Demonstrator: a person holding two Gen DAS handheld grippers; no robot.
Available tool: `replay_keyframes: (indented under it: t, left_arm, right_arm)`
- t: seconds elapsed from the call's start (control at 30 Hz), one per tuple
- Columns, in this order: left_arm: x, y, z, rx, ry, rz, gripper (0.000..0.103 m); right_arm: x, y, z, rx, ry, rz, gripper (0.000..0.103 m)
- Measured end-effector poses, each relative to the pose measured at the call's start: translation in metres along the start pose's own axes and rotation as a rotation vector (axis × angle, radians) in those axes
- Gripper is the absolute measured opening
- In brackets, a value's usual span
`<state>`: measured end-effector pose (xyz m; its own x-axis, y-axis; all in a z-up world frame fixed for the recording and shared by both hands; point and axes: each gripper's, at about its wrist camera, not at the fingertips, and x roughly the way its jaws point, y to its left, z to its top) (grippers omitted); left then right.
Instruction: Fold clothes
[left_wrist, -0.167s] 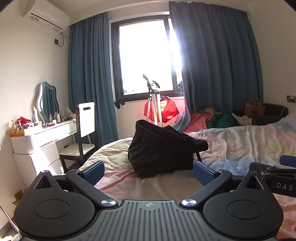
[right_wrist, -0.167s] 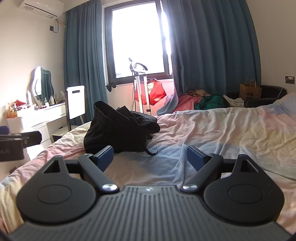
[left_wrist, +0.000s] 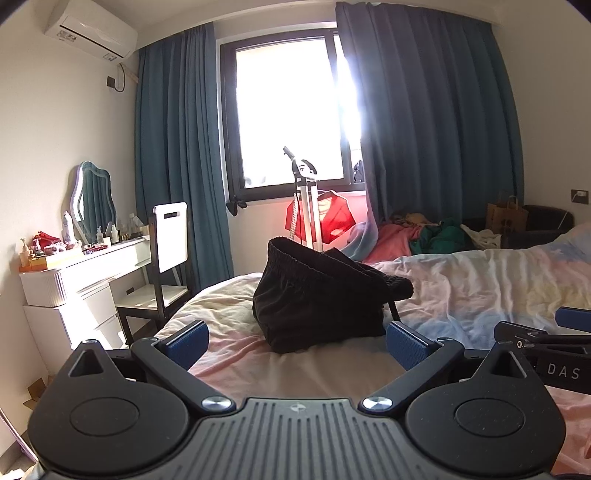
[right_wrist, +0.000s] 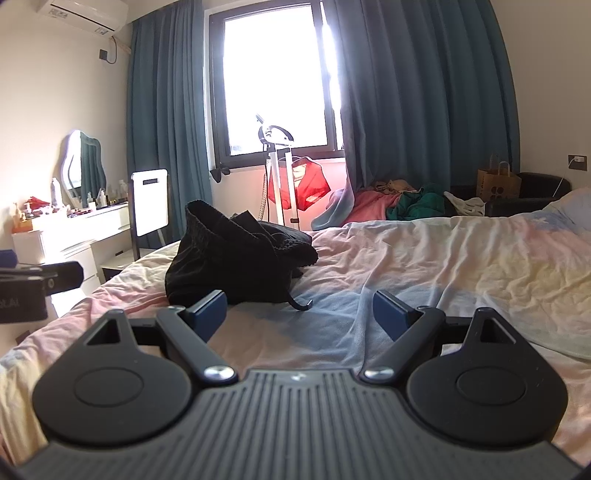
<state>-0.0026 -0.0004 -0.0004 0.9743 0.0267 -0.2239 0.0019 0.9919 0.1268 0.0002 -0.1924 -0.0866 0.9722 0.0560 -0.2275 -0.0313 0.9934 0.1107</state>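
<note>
A crumpled black garment (left_wrist: 321, 295), with an elastic waistband standing up at its far left and a dark drawstring (right_wrist: 300, 303) trailing from its near right corner, sits heaped on the bed (left_wrist: 480, 284), whose sheet is washed in pale pink, yellow and blue. The left gripper (left_wrist: 297, 341) hovers just in front of the heap with its jaws spread as wide as they go and nothing between its blue pads; the garment lies beyond them, untouched. The right gripper (right_wrist: 300, 314) hangs to the right of the heap, its jaws also well apart and empty, over bare sheet. In the left wrist view the right gripper's side shows at the right edge, bearing the white letters "DAS" (left_wrist: 563, 370); the rest of the word is cut off. Lettering on the left gripper's side in the right wrist view is too blurred to read. A label on the air conditioner (left_wrist: 90, 31), high on the far left wall, is illegible.
</note>
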Motion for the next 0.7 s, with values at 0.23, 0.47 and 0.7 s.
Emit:
replay_keyframes:
  t: [0.23,0.47,0.7]
  left_arm:
    - [0.0048,-0.0049,-0.0003,0.007,0.019,-0.002,0.103]
    - [0.0046,-0.0063,-0.0017,0.012,0.021,-0.006,0.103]
    - [0.0055,-0.0059,-0.0009,0.007,0.032,-0.010,0.103]
  right_arm:
    - [-0.0014,-0.0021,0.0020,-0.008,0.003,0.000,0.088]
    - [-0.0001,-0.0009,0.0005,0.002,0.009,0.001,0.088]
    - [0.0000,-0.0008,-0.0001,0.004,0.009,0.003,0.088]
